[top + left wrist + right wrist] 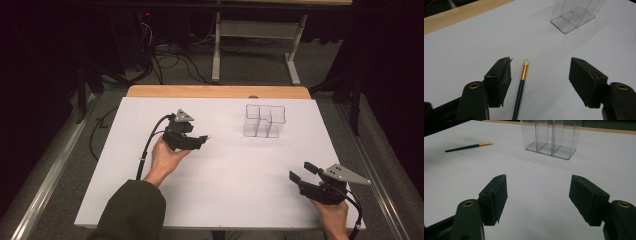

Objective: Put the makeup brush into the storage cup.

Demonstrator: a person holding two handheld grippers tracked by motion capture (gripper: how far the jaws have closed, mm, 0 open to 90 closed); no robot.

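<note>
Over on the left of the white sheet (pixel 225 185) that covers the table, the left hand (pixel 165 159), coming out of a dark green sleeve (pixel 131 212), holds the left gripper (pixel 204 139) low over the surface, its black cable looping back toward the table's near edge. Its two blocky, matte black jaws stand wide apart with nothing clamped, and a thin paintbrush (pixel 521 87) lies flat on the sheet in the gap between them, closer to one jaw: a dark teal handle, a shiny gold metal collar and a small pale tip (touching neither jaw, as far as the left gripper view shows). Past the middle, toward the far side where a strip of bare light wood (pixel 218 91) shows beyond the sheet, stands a clear plastic organizer (pixel 264 120), boxy and upright, split by see-through walls into several compartments. At the near right corner the right hand (pixel 334 216) holds the right gripper (pixel 301 171), topped by a grey triangular plate, its jaws likewise spread wide and gripping nothing, well apart from the organizer.
</note>
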